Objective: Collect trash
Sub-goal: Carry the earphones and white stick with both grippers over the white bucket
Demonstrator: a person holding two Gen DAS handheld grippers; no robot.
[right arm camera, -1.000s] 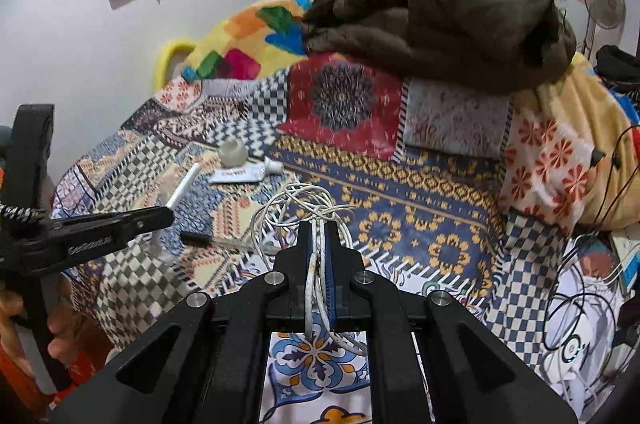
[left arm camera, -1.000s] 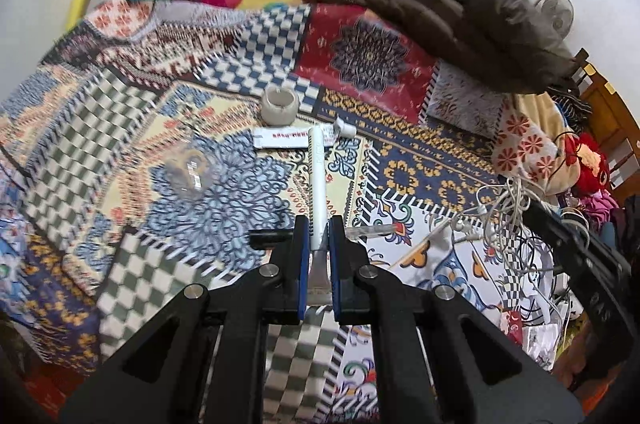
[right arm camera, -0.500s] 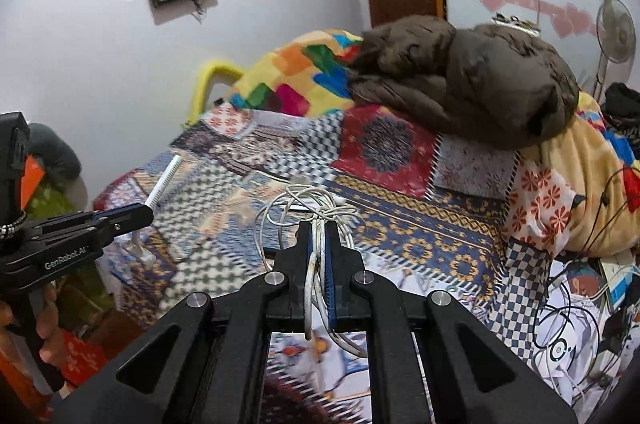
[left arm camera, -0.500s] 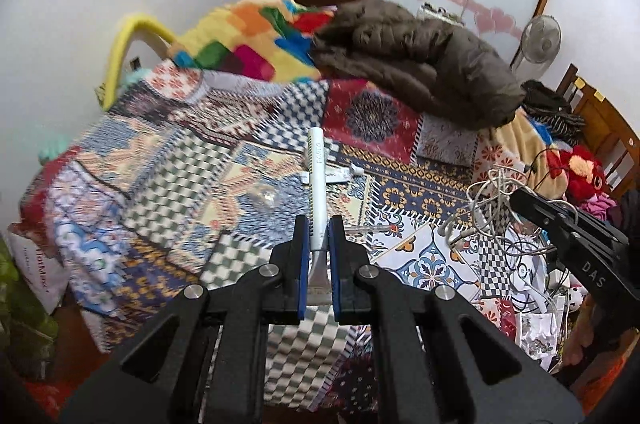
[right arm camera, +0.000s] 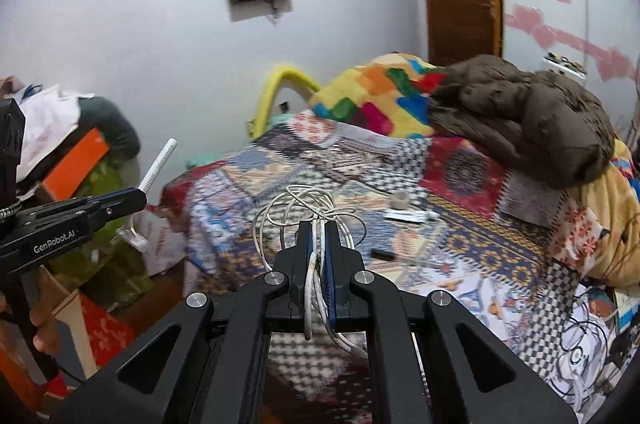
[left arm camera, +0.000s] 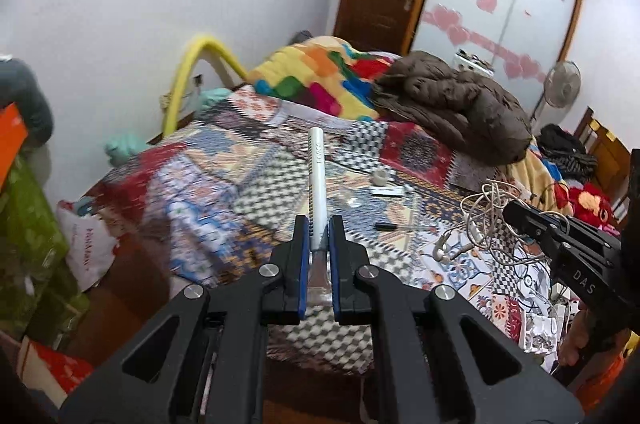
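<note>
My left gripper [left arm camera: 318, 230] is shut on a white toothbrush [left arm camera: 317, 179] that sticks up and forward from the pads, held in the air above the bed's near edge. From the right wrist view the same toothbrush [right arm camera: 158, 165] pokes out of the left gripper [right arm camera: 134, 197] at the left. My right gripper [right arm camera: 319, 236] is shut on a tangle of white earphone cable [right arm camera: 308, 207], loops standing above the pads and strands hanging below. The cable bundle [left arm camera: 486, 207] and right gripper [left arm camera: 516, 214] show at the right of the left wrist view.
On the patchwork bedspread [left arm camera: 248, 179] lie a tape roll [left arm camera: 378, 178], a white tube [left arm camera: 390, 189] and a small black item [left arm camera: 385, 225]. A brown jacket [left arm camera: 456, 103] sits at the back. Bags and boxes [left arm camera: 86, 248] crowd the floor at left; cables and clutter [right arm camera: 576, 340] lie at right.
Both grippers have lifted up and pulled back from the bed, carrying the toothbrush and the cable. The view has swung left, so the wall, screen and floor clutter now show.
</note>
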